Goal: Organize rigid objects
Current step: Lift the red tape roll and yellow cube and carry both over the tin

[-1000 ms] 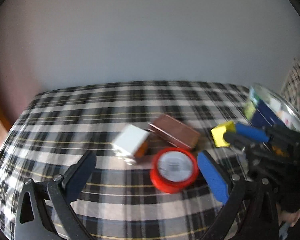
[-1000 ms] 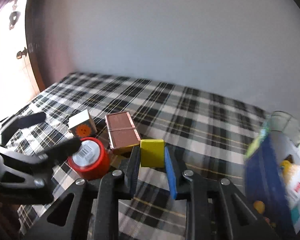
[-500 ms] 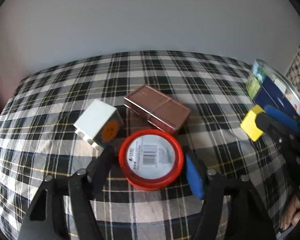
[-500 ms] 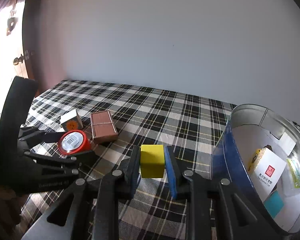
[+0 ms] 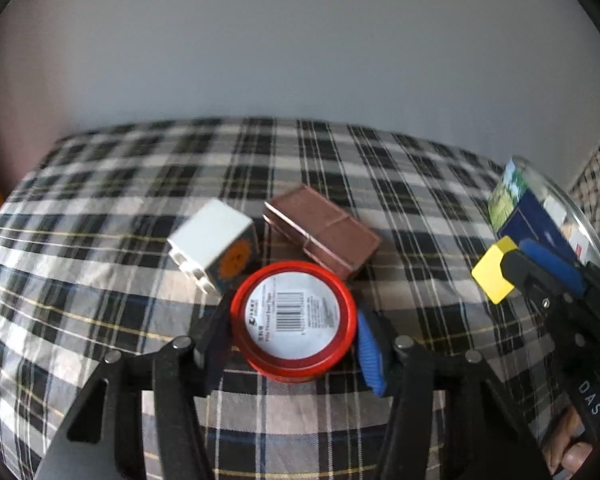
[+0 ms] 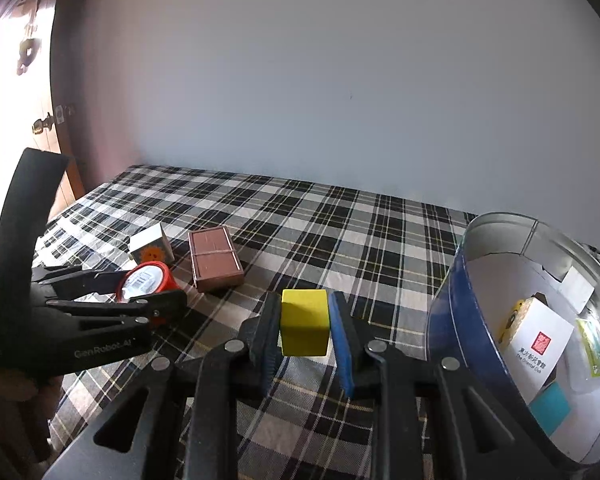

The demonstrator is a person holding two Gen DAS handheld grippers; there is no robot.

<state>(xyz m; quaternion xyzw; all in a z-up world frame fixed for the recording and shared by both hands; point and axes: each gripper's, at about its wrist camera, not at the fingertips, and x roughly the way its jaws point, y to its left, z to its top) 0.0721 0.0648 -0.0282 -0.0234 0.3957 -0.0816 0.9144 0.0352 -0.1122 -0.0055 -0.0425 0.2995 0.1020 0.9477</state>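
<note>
The left tongs (image 5: 294, 334) have just been closing and now clamp the red tub (image 5: 294, 326) on the checked surface (image 5: 340, 168). The right tongs (image 6: 305, 326) grip a yellow block (image 6: 304, 322) beside the tin (image 6: 500, 232).

We see a surface covered by a black-and-white plaid cloth (image 6: 308, 240), on which rest a brown box (image 5: 322, 233), a white block with an orange sun face (image 5: 216, 246), a red-rimmed round container (image 5: 294, 326) and a round metal tin (image 6: 540, 320).
</note>
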